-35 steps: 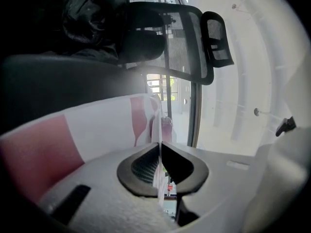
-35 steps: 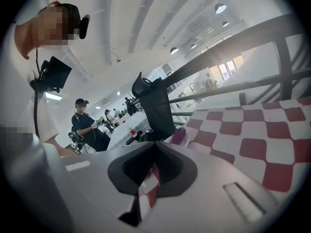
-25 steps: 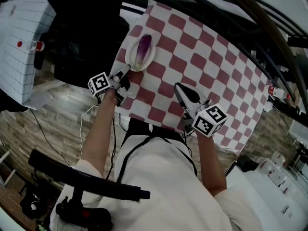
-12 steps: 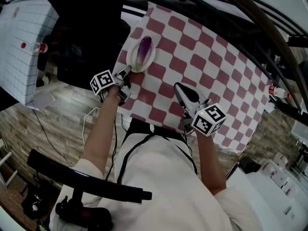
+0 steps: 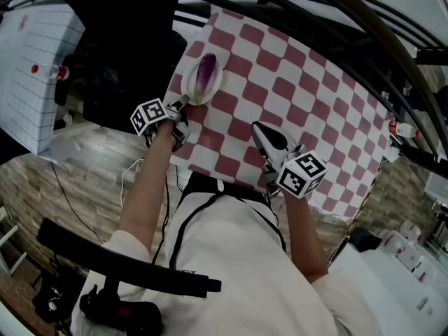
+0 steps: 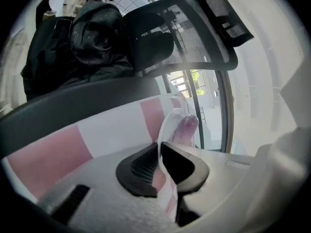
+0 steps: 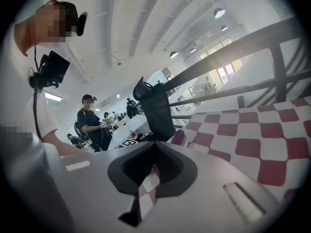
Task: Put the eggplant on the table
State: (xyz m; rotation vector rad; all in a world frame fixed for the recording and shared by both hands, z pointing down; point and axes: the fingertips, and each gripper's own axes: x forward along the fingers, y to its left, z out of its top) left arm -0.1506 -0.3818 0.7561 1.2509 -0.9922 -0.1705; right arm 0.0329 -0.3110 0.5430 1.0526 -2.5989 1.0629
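Legible words, brands, numbers: none are being shown. Coded black-and-white squares, not readable as text, are being displayed on the left marker cube (image 5: 148,116) and the right marker cube (image 5: 302,174). Tiny print on the white shirt (image 5: 187,273) is being rendered illegible.

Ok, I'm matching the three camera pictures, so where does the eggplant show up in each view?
Head view: eggplant at upper left, lying on the white plate.
Left gripper view: eggplant just right of centre, on the white plate, seen edge-on.
Right gripper view: eggplant is a small purple shape near the centre.
Shared landmark: the red-and-white checked cloth under it, seen in all three.
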